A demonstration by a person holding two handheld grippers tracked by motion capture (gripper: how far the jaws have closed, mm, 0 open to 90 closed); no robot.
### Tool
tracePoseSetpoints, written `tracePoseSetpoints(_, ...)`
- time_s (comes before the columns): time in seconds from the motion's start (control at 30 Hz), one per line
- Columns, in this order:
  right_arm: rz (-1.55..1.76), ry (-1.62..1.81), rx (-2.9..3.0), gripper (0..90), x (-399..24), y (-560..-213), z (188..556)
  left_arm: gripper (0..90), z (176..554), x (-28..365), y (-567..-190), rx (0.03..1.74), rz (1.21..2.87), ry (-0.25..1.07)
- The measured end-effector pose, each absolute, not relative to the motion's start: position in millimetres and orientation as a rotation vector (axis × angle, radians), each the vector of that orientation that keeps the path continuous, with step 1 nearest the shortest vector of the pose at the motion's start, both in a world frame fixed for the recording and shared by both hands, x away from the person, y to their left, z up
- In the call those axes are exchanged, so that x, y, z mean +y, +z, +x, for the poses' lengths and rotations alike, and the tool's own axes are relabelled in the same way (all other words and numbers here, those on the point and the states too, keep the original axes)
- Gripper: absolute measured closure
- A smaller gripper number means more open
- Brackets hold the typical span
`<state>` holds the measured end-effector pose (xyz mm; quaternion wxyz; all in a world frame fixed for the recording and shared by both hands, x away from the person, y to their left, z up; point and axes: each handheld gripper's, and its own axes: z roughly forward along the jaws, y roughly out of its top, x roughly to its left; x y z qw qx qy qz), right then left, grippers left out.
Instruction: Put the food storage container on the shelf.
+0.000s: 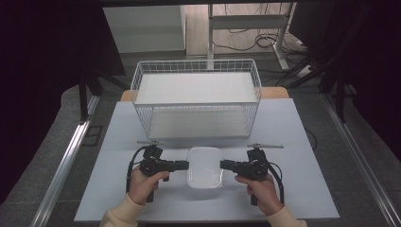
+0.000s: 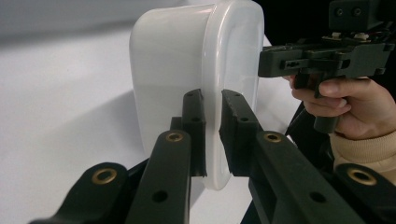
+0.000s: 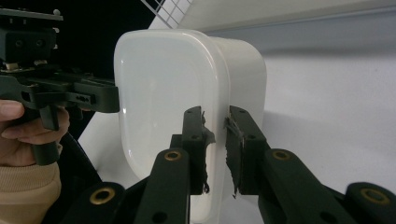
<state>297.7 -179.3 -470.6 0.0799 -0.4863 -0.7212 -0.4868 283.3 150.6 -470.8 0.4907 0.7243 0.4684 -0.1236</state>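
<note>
A white lidded plastic container (image 1: 204, 166) sits at the table's front middle, between my two grippers. My left gripper (image 1: 187, 165) is shut on its left rim; in the left gripper view the jaws (image 2: 213, 100) pinch the lid's edge of the container (image 2: 173, 60). My right gripper (image 1: 222, 164) is shut on the opposite rim, and in the right gripper view it (image 3: 215, 116) clamps the rim of the container (image 3: 159, 88). Each gripper view also shows the other hand and its gripper across the container. I cannot tell whether the container rests on the table.
A white wire basket (image 1: 196, 97) with a pale floor stands behind the container at the table's far middle. The grey tabletop (image 1: 118, 137) spreads to both sides. Table legs and cables lie on the floor beyond.
</note>
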Motion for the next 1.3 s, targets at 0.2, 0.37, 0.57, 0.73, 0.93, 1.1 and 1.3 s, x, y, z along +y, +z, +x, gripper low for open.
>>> tracePoseSetpoints(0.2,-1.431,-1.502,-2.192,77.8,-179,-458,292,81.3,277,150,-457,1.090,1.763,-0.246)
tracePoseSetpoints(0.37,-1.400,-1.549,-2.238,78.0,-180,-445,286,81.2,272,149,-447,1.058,1.778,-0.202)
tracePoseSetpoints(0.57,-1.375,-1.581,-2.266,78.1,-180,-436,283,81.3,270,149,-440,1.036,1.778,-0.178)
tracePoseSetpoints(0.73,-1.365,-1.598,-2.277,78.1,-179,-432,282,81.3,269,150,-435,1.024,1.780,-0.161)
tracePoseSetpoints(0.93,-1.340,-1.623,-2.295,78.4,-180,-421,283,81.3,270,150,-425,0.993,1.783,-0.125)
tracePoseSetpoints(1.1,-1.318,-1.648,-2.310,78.4,-179,-412,286,81.3,272,151,-417,0.983,1.782,-0.099)
tracePoseSetpoints(1.3,-1.296,-1.660,-2.336,78.5,-177,-402,293,81.3,278,153,-410,0.976,1.771,-0.084)
